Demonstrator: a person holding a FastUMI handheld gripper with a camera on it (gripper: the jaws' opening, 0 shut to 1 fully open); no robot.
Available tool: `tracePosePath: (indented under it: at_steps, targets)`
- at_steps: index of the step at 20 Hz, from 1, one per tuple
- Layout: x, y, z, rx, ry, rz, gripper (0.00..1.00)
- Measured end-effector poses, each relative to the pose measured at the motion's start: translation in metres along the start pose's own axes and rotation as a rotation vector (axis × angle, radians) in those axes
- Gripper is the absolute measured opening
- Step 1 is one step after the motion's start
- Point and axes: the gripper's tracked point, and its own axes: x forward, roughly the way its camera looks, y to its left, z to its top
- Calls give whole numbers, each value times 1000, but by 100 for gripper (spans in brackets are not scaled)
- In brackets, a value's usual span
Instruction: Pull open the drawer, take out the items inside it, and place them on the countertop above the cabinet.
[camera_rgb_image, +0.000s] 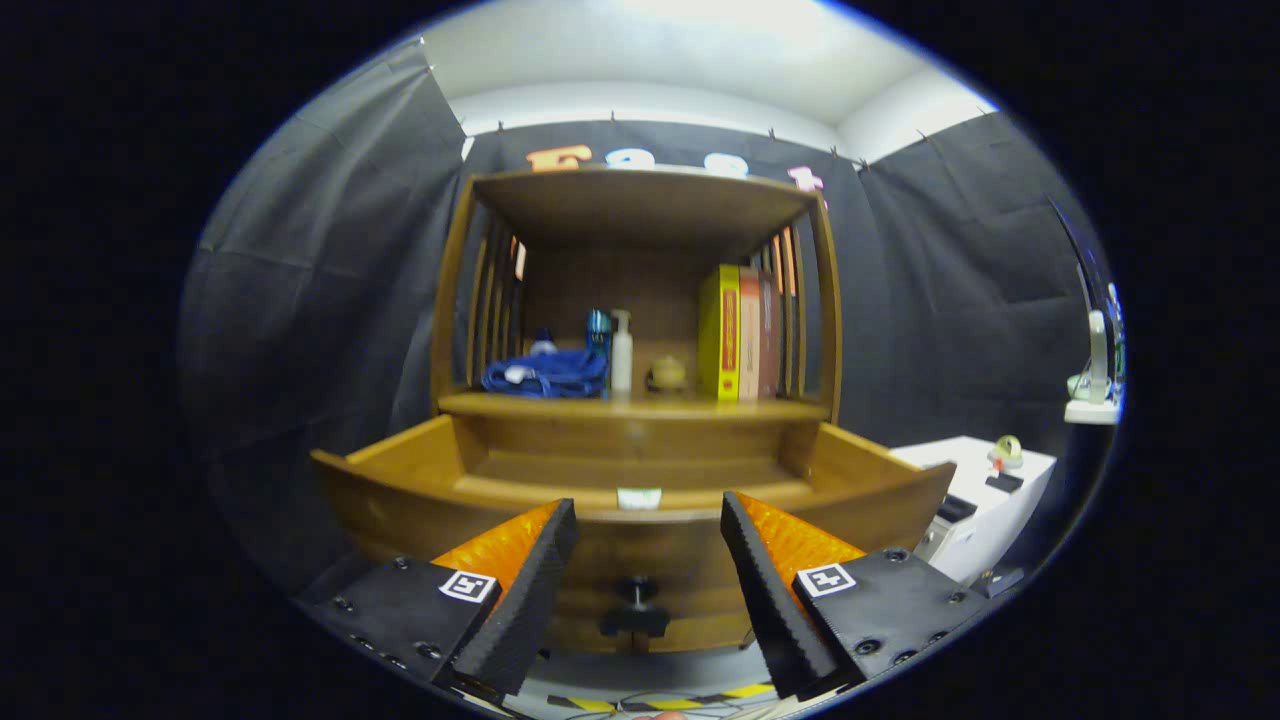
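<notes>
The gripper (648, 545) hangs in front of a wooden cabinet (640, 290), its two wedge-shaped, ribbed fingers (530, 590) spread wide apart with nothing between them. Just beyond the fingertips the drawer (630, 490) stands pulled out, a shallow tray of smooth brown wood with a curved front board; a dark round knob (636, 603) sits low on that front, between the fingers. A small pale item (639, 497) shows at the drawer's front rim (too small to tell what it is). On the countertop (640, 407) above the drawer rest a crumpled blue cloth (548, 374), a slim white pump bottle (622, 352), a dark blue cylinder (598, 330), a small rounded yellowish pot (667, 375) and upright flat boxes (740, 333), yellow and orange. To the right stands a white boxy cabinet (985, 500).
</notes>
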Motion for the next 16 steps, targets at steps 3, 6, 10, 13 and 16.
tracePosePath:
  at_steps: [3,6,10,13,16]
  targets:
    - [7,3,81,-13,-63,38,94]
    - [44,-3,125,-75,19,74,94]
    - [109,-4,90,-93,300,108,94]
    - [137,-9,33,-68,529,101,94]
    - [149,-6,-23,-74,687,94,94]
